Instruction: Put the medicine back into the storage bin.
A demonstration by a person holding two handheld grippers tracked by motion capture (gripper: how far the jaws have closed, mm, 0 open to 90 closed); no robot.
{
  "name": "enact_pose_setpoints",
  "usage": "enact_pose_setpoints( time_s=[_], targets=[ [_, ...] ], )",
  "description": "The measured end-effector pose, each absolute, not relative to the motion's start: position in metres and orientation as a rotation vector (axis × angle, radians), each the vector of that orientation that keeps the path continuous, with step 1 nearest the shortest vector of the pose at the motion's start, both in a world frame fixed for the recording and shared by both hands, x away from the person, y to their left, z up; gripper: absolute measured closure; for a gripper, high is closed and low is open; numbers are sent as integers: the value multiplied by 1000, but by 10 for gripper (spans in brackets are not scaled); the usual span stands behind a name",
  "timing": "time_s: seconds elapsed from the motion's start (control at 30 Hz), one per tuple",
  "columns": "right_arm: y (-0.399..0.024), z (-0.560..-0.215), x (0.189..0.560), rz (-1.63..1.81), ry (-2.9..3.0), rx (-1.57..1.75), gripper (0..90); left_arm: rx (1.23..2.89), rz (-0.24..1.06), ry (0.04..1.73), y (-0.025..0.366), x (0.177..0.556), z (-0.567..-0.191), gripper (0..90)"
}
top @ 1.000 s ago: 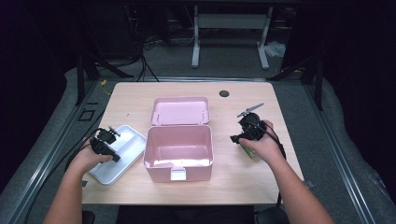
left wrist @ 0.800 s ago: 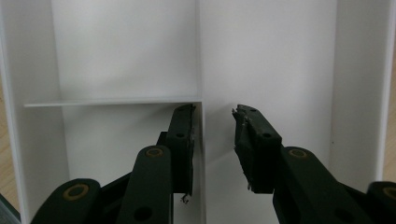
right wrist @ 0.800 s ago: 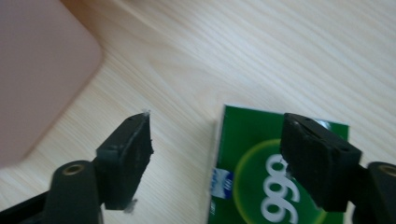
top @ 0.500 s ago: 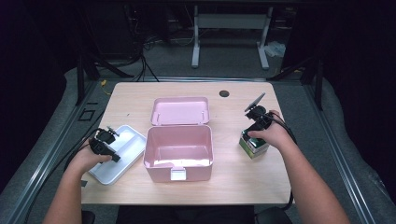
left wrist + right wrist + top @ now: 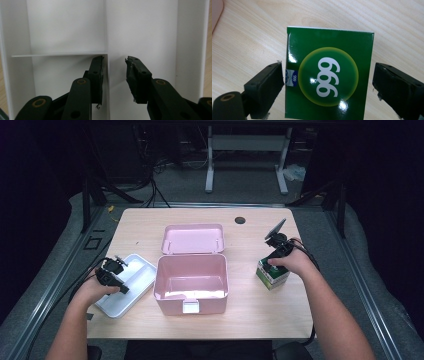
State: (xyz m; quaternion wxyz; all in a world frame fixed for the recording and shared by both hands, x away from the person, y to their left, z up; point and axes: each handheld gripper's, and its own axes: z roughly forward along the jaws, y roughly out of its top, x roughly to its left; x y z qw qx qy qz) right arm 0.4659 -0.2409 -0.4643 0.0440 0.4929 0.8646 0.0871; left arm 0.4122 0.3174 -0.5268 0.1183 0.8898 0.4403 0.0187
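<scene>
A: Where do we stand on the bench [image 5: 250,300]?

B: We have the green box [image 5: 270,274] on the right side of the bench, well apart from the pink case [image 5: 190,282], which sits in the middle with its lid [image 5: 193,239] thrown back flat behind it.

A: And our right gripper [image 5: 325,82]?

B: We hold it straight over the green box. In the right gripper view the jaws stand spread, one at each side of the box, and they have just been opening. The left jaw is just beside the box's edge; we cannot tell whether it touches. The right jaw shows a sliver of bench between it and the box. The box lies flat on the wood, its yellow disc with white numerals facing up at us.

A: And the left side?

B: Our left gripper [image 5: 111,274] hangs over the white tray [image 5: 136,275], which lies just left of the pink case. In the left gripper view its jaws are partly spread and straddle the tray's long divider [image 5: 105,37], the left jaw right against that wall, the right jaw clear of it. They have just been opening a little, and nothing is pinched between them.

A: What's in the tray?

B: We see bare white compartments, one cross wall meeting the divider on the left.
</scene>
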Motion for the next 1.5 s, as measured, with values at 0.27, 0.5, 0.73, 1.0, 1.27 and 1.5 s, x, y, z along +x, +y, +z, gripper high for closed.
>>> enact_pose_setpoints(
  time_s=[0.27,0.5,0.73,1.0,1.27,1.5],
  targets=[
    [-242,-469,467,245,2663,1535,125,2604,56,1286,317,412,-527,662],
    [-242,-472,471,228,2664,1580,133,2607,57,1282,317,412,-527,661],
    [-239,-472,472,195,2658,1591,147,2608,61,1283,317,412,-527,660],
    [-238,-470,472,178,2651,1593,154,2608,59,1282,317,412,-527,660],
    [-238,-457,469,191,2646,1565,156,2618,69,1273,316,412,-527,660],
    [-232,-440,464,205,2659,1510,158,2619,68,1273,316,412,-527,660]
  ],
)
